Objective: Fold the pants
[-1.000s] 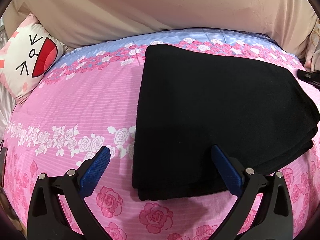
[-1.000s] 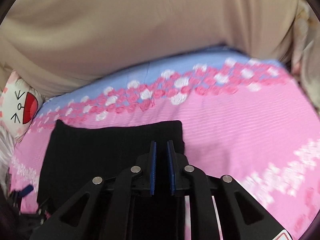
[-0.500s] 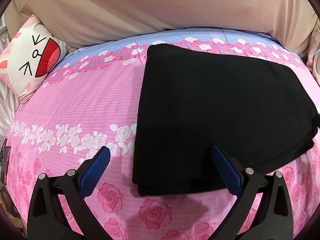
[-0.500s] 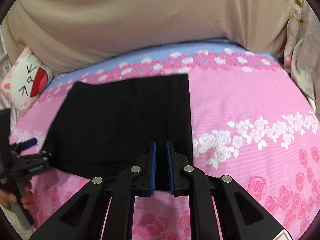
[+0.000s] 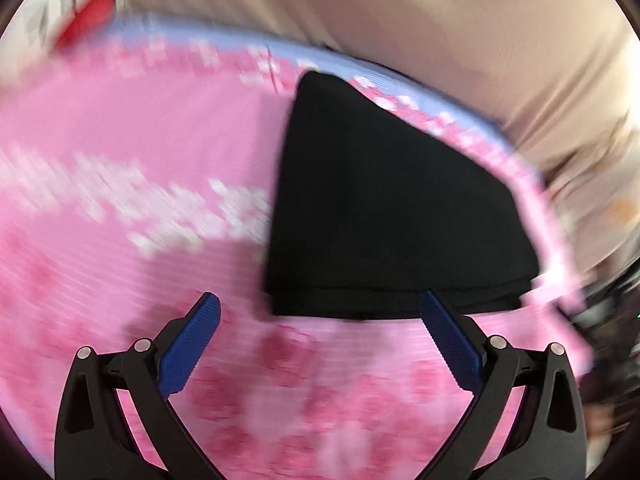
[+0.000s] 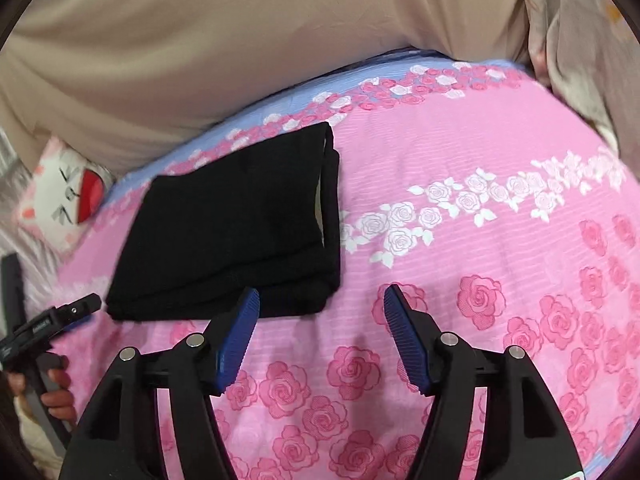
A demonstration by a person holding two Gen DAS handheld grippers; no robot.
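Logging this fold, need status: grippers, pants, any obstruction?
Left gripper open, empty. Right gripper open, empty. Black pants folded flat on bedsheet. Nothing obstructing.

1. The view is smeared with motion blur.
2. The left tool point(image 5: 320, 312) is spread wide, its blue pads point(image 5: 190, 346) holding nothing.
3. Black folded pants point(image 5: 392, 208) lie flat on the pink rose-print bed point(image 5: 120, 140), stacked edges facing the tool.
4. A beige curtain point(image 5: 440, 12) hangs behind the bed.
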